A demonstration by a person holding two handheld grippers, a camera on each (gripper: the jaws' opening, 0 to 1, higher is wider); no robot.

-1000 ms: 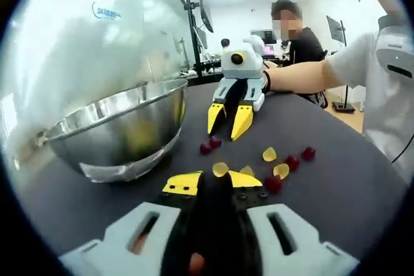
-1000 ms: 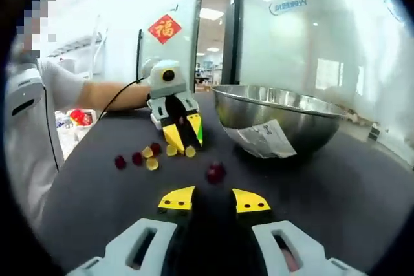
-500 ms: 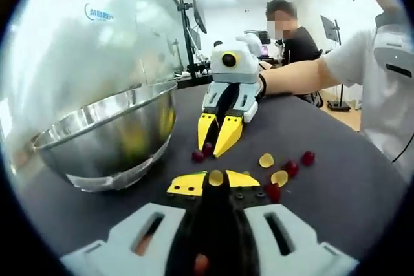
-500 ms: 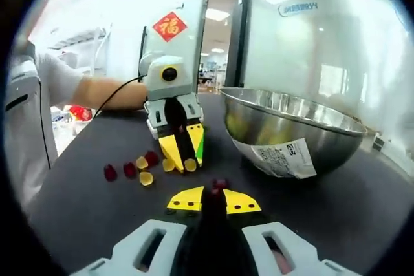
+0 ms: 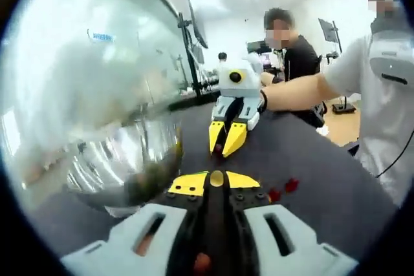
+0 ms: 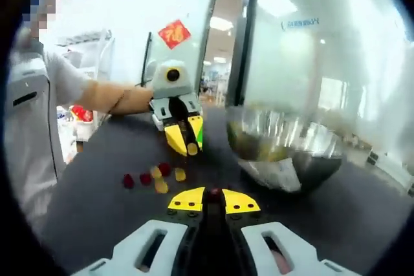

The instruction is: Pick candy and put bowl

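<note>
In the left gripper view the steel bowl (image 5: 123, 166) sits left of centre; the left hand-held gripper (image 5: 217, 180) pinches a yellow candy (image 5: 217, 178); centre-low in the right gripper view, the right hand-held gripper (image 6: 213, 196) pinches a red candy (image 6: 213, 193); both look small, soft, best nipped across the middle.

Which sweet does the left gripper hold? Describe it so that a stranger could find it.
Start at the steel bowl on the dark table. Beside it, the left gripper pinches a yellow candy. It alone sits lifted between yellow jaw tips; the red candies lie loose on the table.
</note>
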